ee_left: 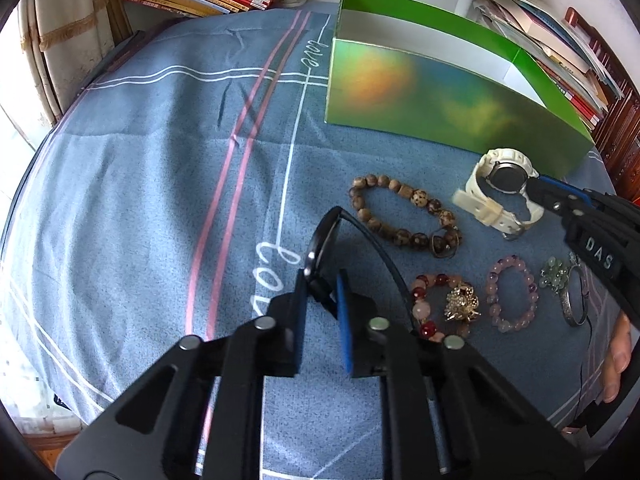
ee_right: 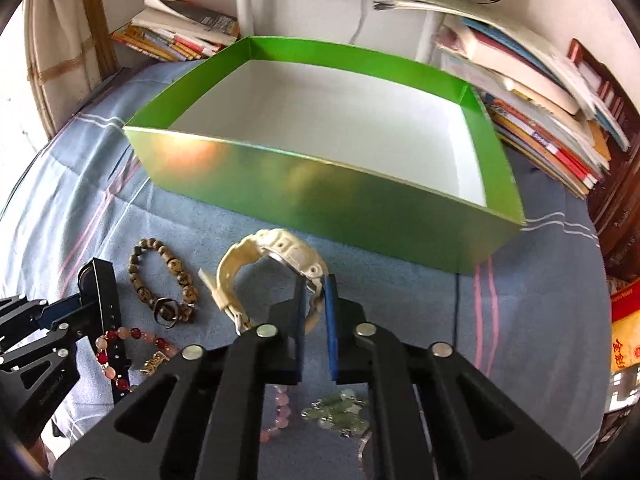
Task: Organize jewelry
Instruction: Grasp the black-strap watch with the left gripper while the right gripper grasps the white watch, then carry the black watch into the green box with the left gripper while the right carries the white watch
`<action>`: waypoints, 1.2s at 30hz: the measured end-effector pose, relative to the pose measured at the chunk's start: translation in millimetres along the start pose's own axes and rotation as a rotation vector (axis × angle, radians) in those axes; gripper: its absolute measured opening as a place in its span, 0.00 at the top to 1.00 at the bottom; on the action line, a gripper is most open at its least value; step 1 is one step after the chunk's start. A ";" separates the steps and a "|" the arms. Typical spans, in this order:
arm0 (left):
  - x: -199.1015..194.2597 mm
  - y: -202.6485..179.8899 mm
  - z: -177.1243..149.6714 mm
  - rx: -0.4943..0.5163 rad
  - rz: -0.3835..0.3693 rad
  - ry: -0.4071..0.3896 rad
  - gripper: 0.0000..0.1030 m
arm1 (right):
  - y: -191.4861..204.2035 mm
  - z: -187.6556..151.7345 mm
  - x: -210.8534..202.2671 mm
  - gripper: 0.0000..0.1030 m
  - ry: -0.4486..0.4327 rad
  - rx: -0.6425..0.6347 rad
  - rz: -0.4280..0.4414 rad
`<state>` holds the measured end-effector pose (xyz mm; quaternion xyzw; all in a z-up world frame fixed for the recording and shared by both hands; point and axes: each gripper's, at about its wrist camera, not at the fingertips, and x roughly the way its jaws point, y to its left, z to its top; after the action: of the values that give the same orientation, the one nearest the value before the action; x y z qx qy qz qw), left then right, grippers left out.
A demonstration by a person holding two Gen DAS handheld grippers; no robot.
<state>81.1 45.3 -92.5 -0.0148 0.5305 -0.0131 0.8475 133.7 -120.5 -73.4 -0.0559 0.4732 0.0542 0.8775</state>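
Box (ee_right: 340, 184), green and holding nothing, is sitting at the far side of the bedsheet (ee_left: 160, 160), waiting for the jewelry lying loose in front of it. Both grippers are clamping a piece each: the right gripper (ee_right: 314, 300) is pinching the white watch (ee_right: 276, 248) by its case, the left gripper (ee_left: 322, 292) is nipping a black watch (ee_left: 320, 248). Beaded bracelets (ee_left: 404, 216) are lying between them. Next, I judge, each watch needs lifting clear and carrying over the near wall before release.

My jaws: matt black plastic, blue rubbery pads. White watch (ee_right: 276, 256) smooth plastic, black watch (ee_left: 320, 248) glossy. Green box (ee_right: 320, 184) shiny card, white matt inside. Wooden bead bracelet (ee_left: 404, 216) dull; pink bead bracelet (ee_left: 512, 300) polished. Surface cloth (ee_left: 160, 168) woven, matt.
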 end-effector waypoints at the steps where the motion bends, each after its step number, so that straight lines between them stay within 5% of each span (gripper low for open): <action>1: -1.0 -0.4 -0.2 -0.001 -0.001 -0.004 0.90 | -2.9 -0.4 -3.1 0.96 -0.007 0.009 -0.013; 11: -9.4 1.7 3.5 0.000 -0.003 -0.034 0.93 | -20.0 -3.9 -14.2 0.97 -0.019 0.080 -0.051; 16: -5.1 1.6 2.2 0.005 -0.007 -0.022 0.92 | -9.8 -3.7 -6.9 0.82 -0.004 0.058 -0.025; 18: -2.0 0.8 2.2 0.006 -0.009 -0.012 0.92 | -5.7 -3.0 -2.9 0.67 0.005 0.051 -0.013; 20: 1.9 0.2 1.3 0.008 -0.011 0.001 0.91 | -2.1 -2.2 2.1 0.65 0.014 0.047 -0.005; 23: 3.3 -2.0 2.6 0.015 -0.008 -0.003 0.91 | 3.5 -3.0 10.5 0.65 0.026 0.031 -0.010; 26: 4.3 -1.8 2.8 0.015 -0.002 -0.008 0.92 | 5.5 -5.0 16.5 0.89 0.041 0.024 -0.008; 36: -17.1 -5.4 15.9 0.036 -0.023 -0.089 0.93 | -14.1 -5.2 -4.2 0.90 -0.005 0.085 -0.012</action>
<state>87.9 40.8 -70.0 -0.0062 0.4917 -0.0315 0.8702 129.2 -135.4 -72.0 -0.0213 0.4724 0.0289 0.8807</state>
